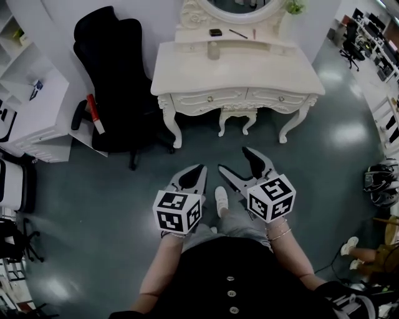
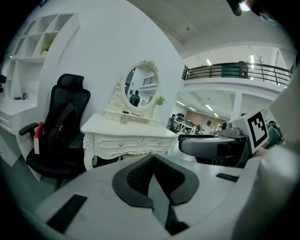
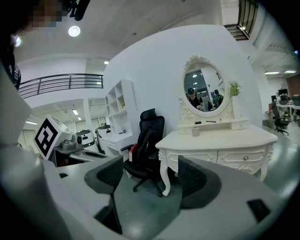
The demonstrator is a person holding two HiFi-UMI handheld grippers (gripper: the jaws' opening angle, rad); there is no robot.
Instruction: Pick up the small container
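Standing well apart from the white surface (image 1: 262,71), the person holds both tools low in front of the body, over the floor (image 1: 93,205), as the head view shows; nothing is within reach, so the posture reads as a carrying position before any approach. The small container (image 1: 214,50) stands upright on the surface, just in front of the raised shelf under the mirror (image 1: 240,7), with a black office chair (image 1: 112,81) off to the left and a stool (image 1: 237,118) tucked beneath. The left tongs (image 1: 198,171) are pressed together and carry nothing; the right tongs (image 1: 232,157) are spread, probably because that hand is meant to take the container. Each tool points toward the surface, its marker cube (image 1: 177,212) nearest the person. The left gripper view confirms the left tongs (image 2: 153,161) shut pad against pad with nothing between them, aimed at the surface (image 2: 140,131), where the small container (image 2: 124,119) shows as a small pale shape far off; the other tool crosses the right of this view. The right gripper view shows the right tongs (image 3: 150,176) wide apart with only floor and the chair (image 3: 147,140) between them, while the small container (image 3: 195,131) sits up and to the right of the gap. By this reading the pick has not begun: the next move calls for walking closer and lining the open gap on the container.
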